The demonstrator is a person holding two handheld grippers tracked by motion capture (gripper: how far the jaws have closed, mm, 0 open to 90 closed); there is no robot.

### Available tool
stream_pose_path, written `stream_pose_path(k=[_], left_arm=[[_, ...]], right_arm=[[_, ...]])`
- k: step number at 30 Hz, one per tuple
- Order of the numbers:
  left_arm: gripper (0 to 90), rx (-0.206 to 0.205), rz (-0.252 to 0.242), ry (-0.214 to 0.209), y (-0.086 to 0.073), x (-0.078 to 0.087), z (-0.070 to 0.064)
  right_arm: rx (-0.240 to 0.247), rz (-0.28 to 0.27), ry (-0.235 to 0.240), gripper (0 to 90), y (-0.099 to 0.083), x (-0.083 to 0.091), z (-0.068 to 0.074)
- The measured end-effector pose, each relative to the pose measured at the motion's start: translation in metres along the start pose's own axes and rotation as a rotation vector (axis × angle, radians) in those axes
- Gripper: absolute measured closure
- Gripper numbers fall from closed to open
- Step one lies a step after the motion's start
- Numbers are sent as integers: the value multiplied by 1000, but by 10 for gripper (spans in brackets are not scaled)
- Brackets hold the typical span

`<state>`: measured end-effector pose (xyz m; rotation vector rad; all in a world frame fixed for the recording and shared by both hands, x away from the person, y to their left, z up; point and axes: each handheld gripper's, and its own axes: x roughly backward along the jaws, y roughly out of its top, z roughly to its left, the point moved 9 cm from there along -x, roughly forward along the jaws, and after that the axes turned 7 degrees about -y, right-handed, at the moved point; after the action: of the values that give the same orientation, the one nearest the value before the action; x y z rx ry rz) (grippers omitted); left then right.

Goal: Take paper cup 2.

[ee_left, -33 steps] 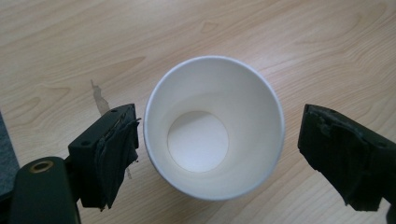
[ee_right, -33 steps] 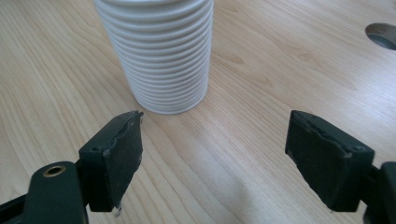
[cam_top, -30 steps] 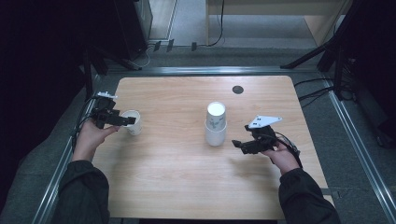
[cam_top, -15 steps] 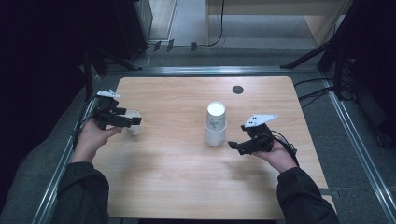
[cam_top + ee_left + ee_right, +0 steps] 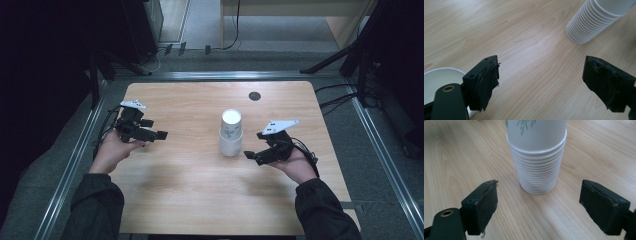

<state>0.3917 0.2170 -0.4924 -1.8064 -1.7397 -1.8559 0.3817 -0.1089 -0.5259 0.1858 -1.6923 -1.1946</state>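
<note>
The right gripper (image 5: 539, 205) hangs low over the worktop (image 5: 454, 157) with its jaws spread wide and nothing between them. Straight ahead of it, just beyond the jaw tips and centred on the gap, stands the stack of paper cups (image 5: 537, 157), rims down, its ribbed white edges piled under a top cup printed with green leaves. In the high view the right gripper (image 5: 255, 156) sits just beside the stack (image 5: 231, 133), not touching it.

The left gripper (image 5: 540, 82) is also released, jaws far apart over bare wood. A single white cup (image 5: 439, 80) stands open side up close behind and outside its left jaw, partly hidden by it; whether they touch cannot be told. Farther off, ahead and to the right of this gripper, the stack of cups (image 5: 594, 22) stands well apart. In the high view the left gripper (image 5: 159, 135) points toward the stack from across the worktop (image 5: 190, 200).
</note>
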Motion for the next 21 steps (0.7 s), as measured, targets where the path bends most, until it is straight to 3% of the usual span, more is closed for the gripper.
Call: stream_pose_path(k=[3, 10, 14, 17, 21], left_arm=[[144, -12, -3, -28, 1, -6, -9], [149, -50, -11, -49, -4, -15, -31], [149, -70, 1, -59, -9, -22, -41], [149, -87, 11, -71, -12, -26, -47], [149, -88, 12, -91, -15, -32, -53]], right_arm=[[-28, -16, 24, 158, 7, 4, 1], [-20, -15, 56, 176, 14, 10, 9], [13, -7, 70, 187, 22, 11, 12], [76, 25, 59, 192, 26, 12, 11], [98, 47, 98, 192, 34, 11, 10]])
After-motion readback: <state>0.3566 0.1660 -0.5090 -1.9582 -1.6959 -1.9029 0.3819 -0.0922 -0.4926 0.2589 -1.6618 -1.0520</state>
